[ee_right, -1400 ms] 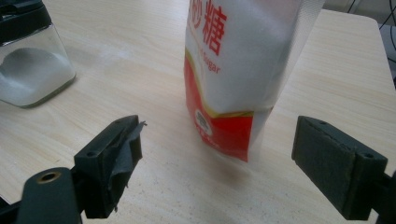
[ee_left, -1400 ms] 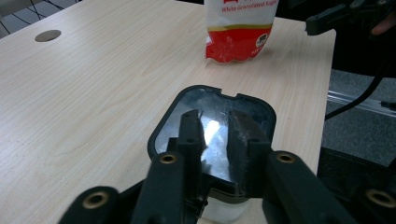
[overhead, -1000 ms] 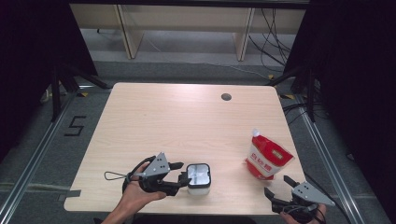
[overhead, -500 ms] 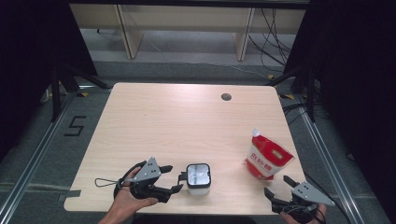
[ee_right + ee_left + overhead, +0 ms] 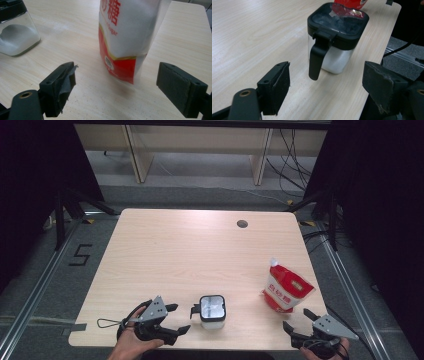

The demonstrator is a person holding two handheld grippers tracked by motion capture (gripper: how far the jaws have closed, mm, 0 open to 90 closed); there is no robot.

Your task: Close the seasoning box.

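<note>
The wooden table (image 5: 200, 250) carried a red-and-white sugar bag (image 5: 286, 288) standing just ahead of the right gripper (image 5: 300, 321), whose jaws were spread wide and empty. A clear jar (image 5: 212, 310) with a black lid and handle (image 5: 318, 57), holding white granules, sat just in front of the left gripper (image 5: 177, 318), likewise spread and apart from it.

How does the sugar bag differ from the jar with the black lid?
The bag is soft, red and white, printed; the jar is rigid, clear, with a black lid and handle. The bag stands taller than the jar. The bag is before the right gripper, the jar before the left gripper. Both hold white powder.
</note>
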